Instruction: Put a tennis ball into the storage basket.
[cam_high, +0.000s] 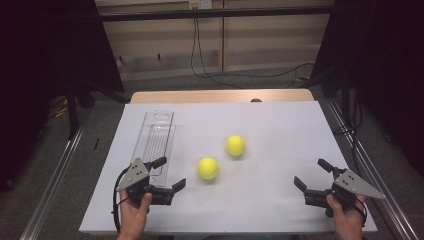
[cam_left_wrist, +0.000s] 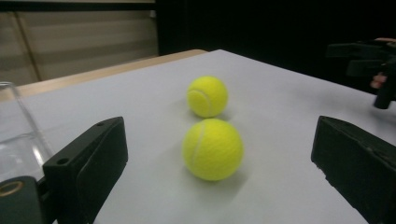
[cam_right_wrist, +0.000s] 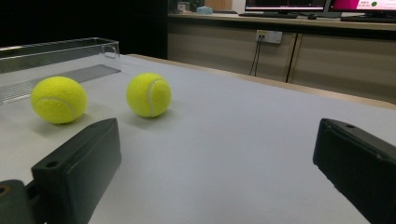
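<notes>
Left tool (cam_high: 170, 174) sits low at the near left of the bench (cam_high: 280, 125), its jaws spread wide with nothing between them, pointed at the nearer tennis ball (cam_high: 208, 168), which lies just ahead of it and apart from the pads. Beyond that sits the farther tennis ball (cam_high: 235, 145), near the first but not touching. Right tool (cam_high: 311, 173) rests at the near right, jaws apart and empty. Beside the left tool lies a clear plastic tray (cam_high: 155, 137).
</notes>
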